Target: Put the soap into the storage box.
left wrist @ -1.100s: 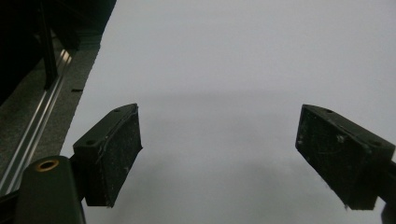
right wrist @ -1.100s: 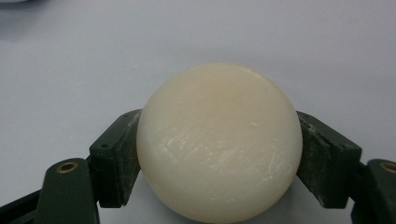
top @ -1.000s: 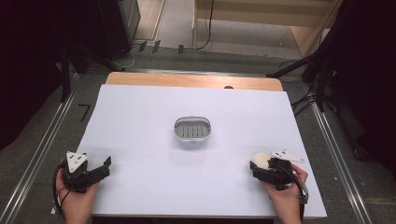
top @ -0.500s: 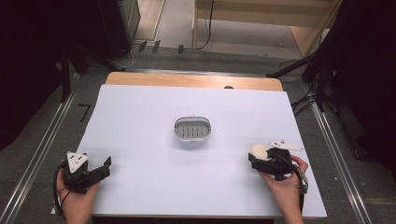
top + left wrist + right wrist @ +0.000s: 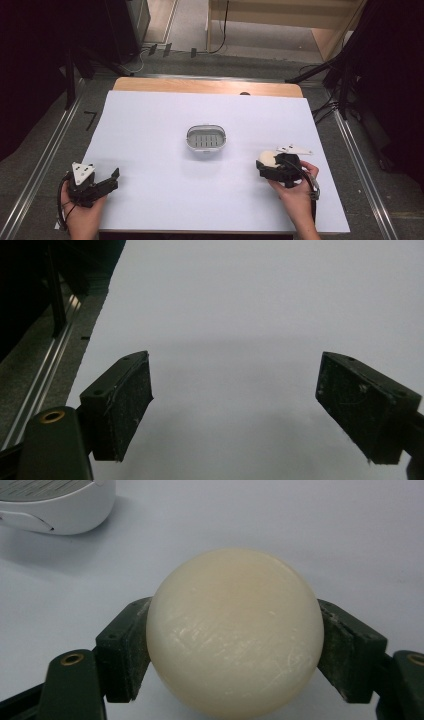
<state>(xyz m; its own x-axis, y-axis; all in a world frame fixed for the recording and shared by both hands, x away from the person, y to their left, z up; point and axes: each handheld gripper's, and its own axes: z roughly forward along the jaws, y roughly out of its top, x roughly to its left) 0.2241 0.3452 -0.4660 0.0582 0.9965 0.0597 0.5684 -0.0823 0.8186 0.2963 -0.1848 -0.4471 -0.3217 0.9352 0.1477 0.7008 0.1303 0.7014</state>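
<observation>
A round cream bar of soap (image 5: 235,630) sits clamped between the two black jaws of my right gripper (image 5: 235,645). In the high view that gripper (image 5: 265,165) is at the table's right front with the soap (image 5: 268,158) at its tip, pointing left toward a white oval soap dish (image 5: 206,138) with a slatted grey inside, in the middle of the table. The dish's edge (image 5: 55,510) shows at the top left of the right gripper view. My left gripper (image 5: 111,179) rests at the table's left front, open, and its jaws (image 5: 235,405) hold nothing over bare white table.
The table is covered with a white sheet (image 5: 150,125); a wooden strip (image 5: 200,86) shows along its far edge. Metal rails (image 5: 45,155) run along both sides. Dark equipment and cables stand beyond the far edge.
My right gripper has moved left and slightly away from the front edge with the soap, toward the dish. The left gripper has stayed put.
</observation>
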